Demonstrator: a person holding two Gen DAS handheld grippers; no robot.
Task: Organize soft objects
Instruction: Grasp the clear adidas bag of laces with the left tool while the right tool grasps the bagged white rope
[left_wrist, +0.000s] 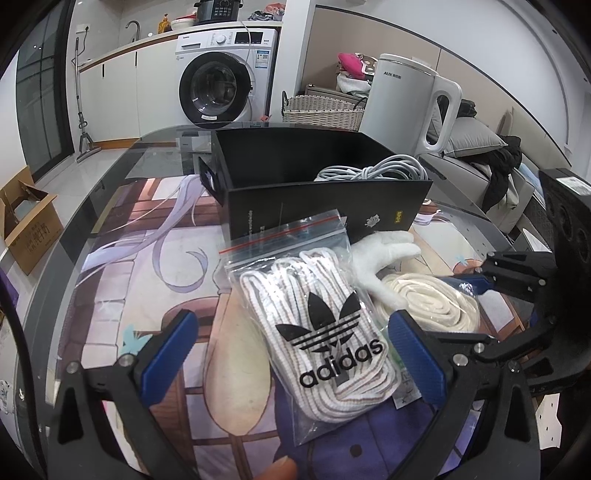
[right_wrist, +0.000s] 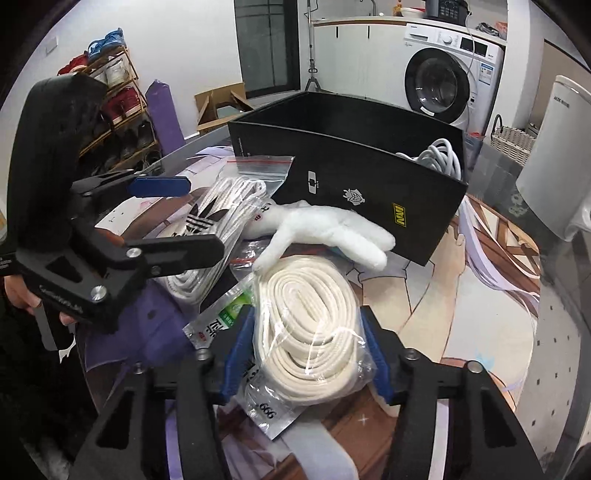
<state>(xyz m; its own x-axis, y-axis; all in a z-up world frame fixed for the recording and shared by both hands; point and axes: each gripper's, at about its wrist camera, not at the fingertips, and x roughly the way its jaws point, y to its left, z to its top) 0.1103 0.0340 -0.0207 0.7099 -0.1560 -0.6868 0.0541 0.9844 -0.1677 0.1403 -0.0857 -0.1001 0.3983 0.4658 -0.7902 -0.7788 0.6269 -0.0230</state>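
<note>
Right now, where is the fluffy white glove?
The white glove lies on the table against the black box, between the shoelace bag and the cream strap roll.

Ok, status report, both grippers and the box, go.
Left gripper open around laces bag. Right gripper shut on webbing roll. Black box holds cable. White glove between.

Soft things on the table, counted

Two bagged lace bundles (left_wrist: 325, 332) (right_wrist: 306, 332), one white glove (right_wrist: 328, 229), one black box (left_wrist: 317, 184), one cable coil (left_wrist: 373, 170).
</note>
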